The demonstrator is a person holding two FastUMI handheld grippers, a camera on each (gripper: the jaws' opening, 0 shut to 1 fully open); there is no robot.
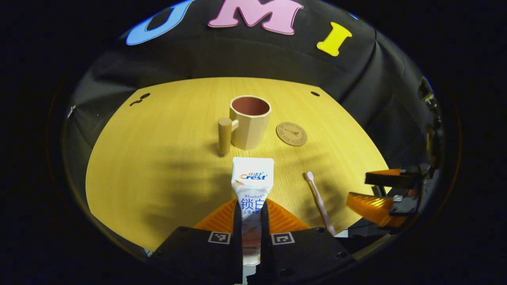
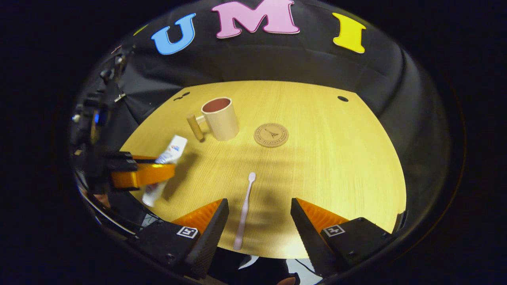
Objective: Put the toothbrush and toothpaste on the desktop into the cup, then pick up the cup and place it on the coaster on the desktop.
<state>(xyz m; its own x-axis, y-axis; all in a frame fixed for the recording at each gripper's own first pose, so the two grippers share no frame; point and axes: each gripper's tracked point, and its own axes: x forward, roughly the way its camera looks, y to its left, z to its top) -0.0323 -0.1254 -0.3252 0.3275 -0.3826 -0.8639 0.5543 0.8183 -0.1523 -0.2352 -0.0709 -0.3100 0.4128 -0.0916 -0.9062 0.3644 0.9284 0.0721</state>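
My left gripper [image 1: 252,215] is shut on the white toothpaste tube [image 1: 252,180], which points toward a beige cup [image 1: 250,120] with a wooden handle. The right gripper view has that gripper [image 2: 148,170] holding the tube [image 2: 168,156] above the table, left of the cup [image 2: 220,118]. A pale pink toothbrush [image 2: 244,211] lies flat on the table between the open fingers of my right gripper [image 2: 259,213], head pointing away. The toothbrush [image 1: 319,200] lies right of the tube in the left gripper view, near the open right gripper [image 1: 370,190]. The round coaster [image 2: 271,135] sits right of the cup.
The yellow wooden table [image 2: 336,166] ends in a curved front edge close to both grippers. Black cloth walls surround it at the back and sides. Small dark holes [image 2: 343,98] mark the far corners of the tabletop.
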